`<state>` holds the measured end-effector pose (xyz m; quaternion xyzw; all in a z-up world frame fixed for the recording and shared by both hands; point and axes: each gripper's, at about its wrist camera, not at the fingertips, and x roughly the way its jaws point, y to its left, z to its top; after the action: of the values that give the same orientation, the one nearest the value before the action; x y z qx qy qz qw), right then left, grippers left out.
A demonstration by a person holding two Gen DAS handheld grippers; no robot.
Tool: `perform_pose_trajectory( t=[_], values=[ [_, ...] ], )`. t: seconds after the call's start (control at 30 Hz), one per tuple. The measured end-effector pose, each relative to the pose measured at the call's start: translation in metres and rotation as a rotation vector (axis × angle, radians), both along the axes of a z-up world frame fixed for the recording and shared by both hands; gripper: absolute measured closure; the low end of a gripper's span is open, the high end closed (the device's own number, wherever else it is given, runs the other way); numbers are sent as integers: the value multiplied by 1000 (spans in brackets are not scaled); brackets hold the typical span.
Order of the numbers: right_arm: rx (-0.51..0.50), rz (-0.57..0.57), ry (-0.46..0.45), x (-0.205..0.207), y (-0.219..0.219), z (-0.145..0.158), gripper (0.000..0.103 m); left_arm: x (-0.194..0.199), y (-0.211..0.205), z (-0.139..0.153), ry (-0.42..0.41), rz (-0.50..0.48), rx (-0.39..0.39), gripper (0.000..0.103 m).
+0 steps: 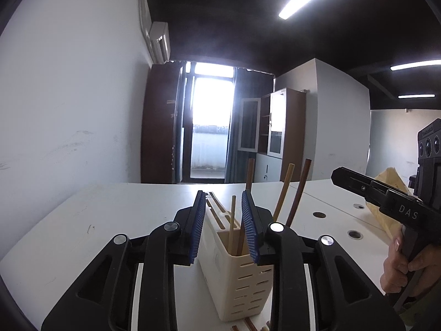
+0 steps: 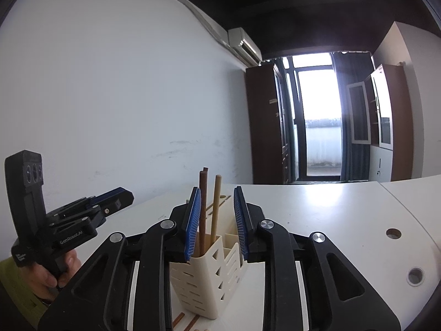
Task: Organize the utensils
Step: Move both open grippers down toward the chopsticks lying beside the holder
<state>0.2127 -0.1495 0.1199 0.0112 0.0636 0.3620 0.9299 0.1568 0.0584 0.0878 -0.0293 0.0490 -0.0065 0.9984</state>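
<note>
**A:** Where are your chopsticks?

**B:** Standing in the cream slotted holder (image 1: pixel 237 273) at lower centre of both views, on the white surface (image 1: pixel 110 215); a few more chopsticks (image 2: pixel 179 320) lie at the bottom edge. Your left tool (image 1: pixel 223 220) and right tool (image 2: pixel 216 218) both gape, pads clear of everything.

**A:** How will they handle?

**B:** Probably light, stiff and slick. Pinch one mid-shaft so it doesn't pivot or slide out.
</note>
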Motion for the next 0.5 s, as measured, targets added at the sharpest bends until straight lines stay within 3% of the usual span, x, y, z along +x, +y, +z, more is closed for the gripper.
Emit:
perform_pose_trajectory(
  t=[0.17,0.5],
  values=[
    [-30,-16,23,-3,-6,-7,72,-13,-4,-2,34,18,29,73],
    [-107,-61,134,-10,-14,-37,63,-16,4,-18,190,47,-44,64]
  ],
)
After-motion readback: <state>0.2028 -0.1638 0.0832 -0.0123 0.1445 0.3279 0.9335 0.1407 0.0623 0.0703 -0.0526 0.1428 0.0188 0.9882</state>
